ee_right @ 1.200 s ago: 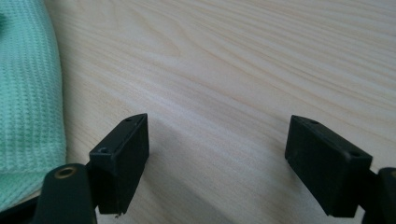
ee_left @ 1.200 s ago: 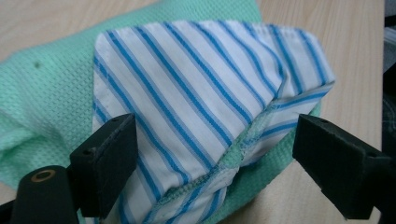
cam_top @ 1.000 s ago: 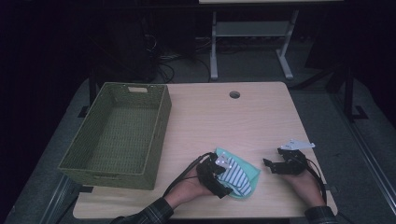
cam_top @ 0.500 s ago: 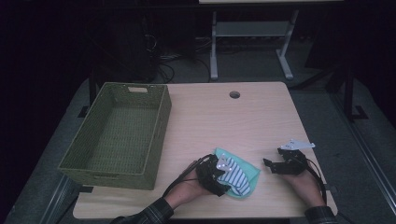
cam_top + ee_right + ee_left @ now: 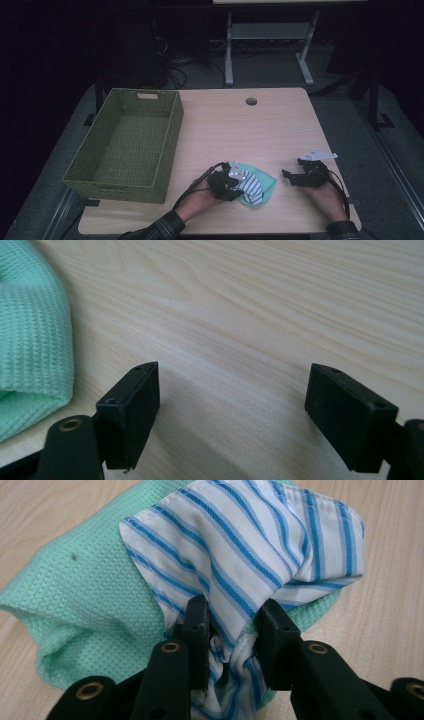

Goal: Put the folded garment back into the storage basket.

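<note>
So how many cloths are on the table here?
2. A striped cloth lies pinched between the left gripper's jaws, on top of a green cloth near the table's front edge. More could hide underneath.

Between the cloths (image 5: pixel 257 184) and the wicker basket (image 5: pixel 127 142) the wooden table (image 5: pixel 240 130) lies bare, so a gripper could pass; the basket's near wall blocks the left.

Counting now: two cloths in a pile, one blue-striped white cloth (image 5: pixel 240 545) lying on one green waffle-weave cloth (image 5: pixel 85 595). One woven basket (image 5: pixel 127 142). One table (image 5: pixel 240 130). Two hand-held grippers, the left hand-held gripper (image 5: pixel 234 184) and the right hand-held gripper (image 5: pixel 294 175).
</note>
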`<action>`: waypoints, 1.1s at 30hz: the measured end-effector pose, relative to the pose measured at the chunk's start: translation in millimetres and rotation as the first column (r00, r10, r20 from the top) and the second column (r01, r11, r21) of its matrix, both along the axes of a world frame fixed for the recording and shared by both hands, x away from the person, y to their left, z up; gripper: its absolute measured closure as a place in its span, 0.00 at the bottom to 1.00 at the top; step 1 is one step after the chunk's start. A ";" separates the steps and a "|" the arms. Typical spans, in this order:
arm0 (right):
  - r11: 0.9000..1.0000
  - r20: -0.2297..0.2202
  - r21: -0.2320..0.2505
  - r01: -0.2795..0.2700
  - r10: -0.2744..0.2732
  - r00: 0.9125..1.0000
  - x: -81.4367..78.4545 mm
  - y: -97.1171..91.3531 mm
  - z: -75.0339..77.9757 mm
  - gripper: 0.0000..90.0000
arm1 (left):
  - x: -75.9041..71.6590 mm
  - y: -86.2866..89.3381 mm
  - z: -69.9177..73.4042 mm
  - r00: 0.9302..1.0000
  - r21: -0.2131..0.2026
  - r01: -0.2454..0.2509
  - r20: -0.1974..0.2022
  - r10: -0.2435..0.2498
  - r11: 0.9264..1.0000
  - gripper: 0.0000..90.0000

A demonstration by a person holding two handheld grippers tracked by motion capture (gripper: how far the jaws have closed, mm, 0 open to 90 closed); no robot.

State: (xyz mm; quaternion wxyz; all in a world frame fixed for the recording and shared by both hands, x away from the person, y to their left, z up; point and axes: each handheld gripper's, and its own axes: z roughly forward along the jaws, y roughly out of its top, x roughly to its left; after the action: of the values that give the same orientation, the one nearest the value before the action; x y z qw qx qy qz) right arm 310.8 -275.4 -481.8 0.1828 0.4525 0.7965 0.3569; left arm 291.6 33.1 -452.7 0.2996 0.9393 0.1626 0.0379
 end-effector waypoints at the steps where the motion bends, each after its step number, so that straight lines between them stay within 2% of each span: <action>1: 1.000 0.000 0.000 0.000 0.000 1.000 0.0 0.0 0.0 0.24 | 0.3 0.1 0.2 1.000 0.001 0.001 -0.001 -0.001 1.000 0.78; 8: 1.000 0.000 -0.001 0.000 0.000 1.000 0.1 0.0 0.0 0.24 | 3.0 1.9 0.9 0.999 -0.033 -0.008 -0.038 0.007 0.999 0.80; 9: 1.000 0.000 -0.001 0.001 -0.001 1.000 0.0 0.0 0.0 0.24 | 4.0 2.9 2.1 0.999 -0.016 0.009 -0.034 -0.009 1.000 0.80; 12: 1.000 0.000 -0.001 0.001 -0.001 1.000 0.0 0.0 0.0 0.24 | 4.6 3.7 4.6 0.999 -0.021 0.016 -0.039 -0.017 1.000 0.80; 15: 1.000 0.000 -0.002 0.000 0.000 1.000 0.1 -0.1 0.1 0.24 | 4.5 4.2 8.4 0.999 -0.057 0.001 -0.053 -0.004 0.998 0.80; 18: 1.000 0.000 -0.002 0.000 0.000 1.000 0.1 -0.1 0.0 0.24 | 6.7 7.8 15.5 0.998 -0.064 0.011 -0.056 -0.014 0.998 0.80; 20: 1.000 0.001 -0.002 0.000 0.000 1.000 0.1 -0.1 0.0 0.24 | 7.7 9.9 20.6 0.998 -0.088 -0.003 -0.060 -0.002 0.996 0.80; 27: 1.000 0.000 -0.002 0.000 0.000 1.000 0.1 -0.1 0.0 0.24 | 16.1 21.0 39.9 0.998 -0.128 -0.013 -0.064 0.005 0.992 0.80; 33: 1.000 0.000 -0.002 0.000 0.000 1.000 0.1 -0.1 0.0 0.24 | 21.3 25.0 49.1 0.998 -0.137 -0.016 -0.068 0.007 0.990 0.81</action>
State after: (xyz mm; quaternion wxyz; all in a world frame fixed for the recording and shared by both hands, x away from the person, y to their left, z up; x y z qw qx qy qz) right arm 310.9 -275.5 -481.7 0.1833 0.4524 0.7969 0.3559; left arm 312.9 58.1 -403.5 0.3576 0.9163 0.1803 -0.0031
